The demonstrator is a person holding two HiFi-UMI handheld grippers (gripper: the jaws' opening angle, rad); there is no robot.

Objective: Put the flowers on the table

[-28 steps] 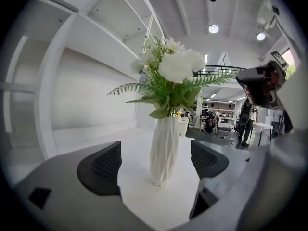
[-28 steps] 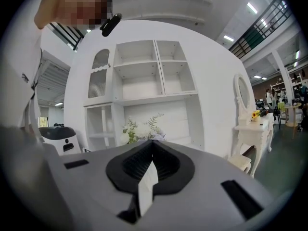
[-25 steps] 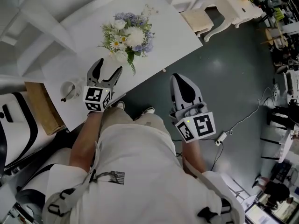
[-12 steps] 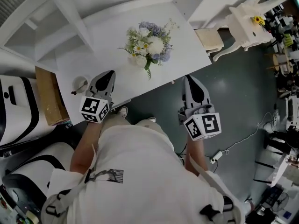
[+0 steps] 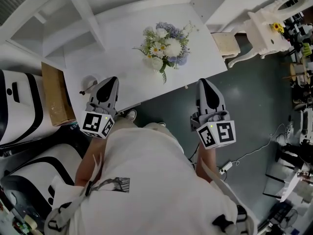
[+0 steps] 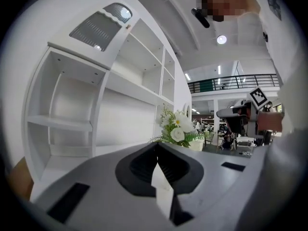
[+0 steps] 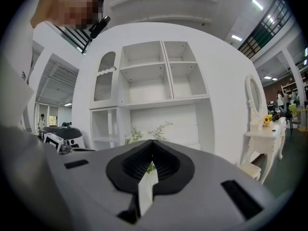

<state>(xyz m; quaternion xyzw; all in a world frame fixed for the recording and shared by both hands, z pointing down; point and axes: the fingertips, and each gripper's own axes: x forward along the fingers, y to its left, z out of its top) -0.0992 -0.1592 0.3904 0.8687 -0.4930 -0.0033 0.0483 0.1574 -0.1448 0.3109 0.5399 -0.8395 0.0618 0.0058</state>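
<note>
A bunch of white, yellow and pale blue flowers (image 5: 165,47) with green leaves stands on the white table (image 5: 122,43), near its front edge. The left gripper view shows the flowers (image 6: 177,129) ahead, just right of my shut jaws. My left gripper (image 5: 112,80) hangs shut and empty over the table's near left edge, apart from the flowers. To the right of the table's edge my right gripper (image 5: 204,82) is shut and empty too, over the dark floor; only green sprigs (image 7: 144,133) show past its jaws.
A small white cup (image 5: 88,83) sits on the table beside my left gripper. A cardboard box (image 5: 54,94) lies left of the table, white shelving (image 5: 54,23) behind it. A white dressing table (image 5: 266,26) and stool (image 5: 226,42) stand right. A cable (image 5: 254,146) runs across the floor.
My left gripper has shut from wide open and drawn back toward the table's near edge. The head view has shifted, so the flowers sit farther right in it.
</note>
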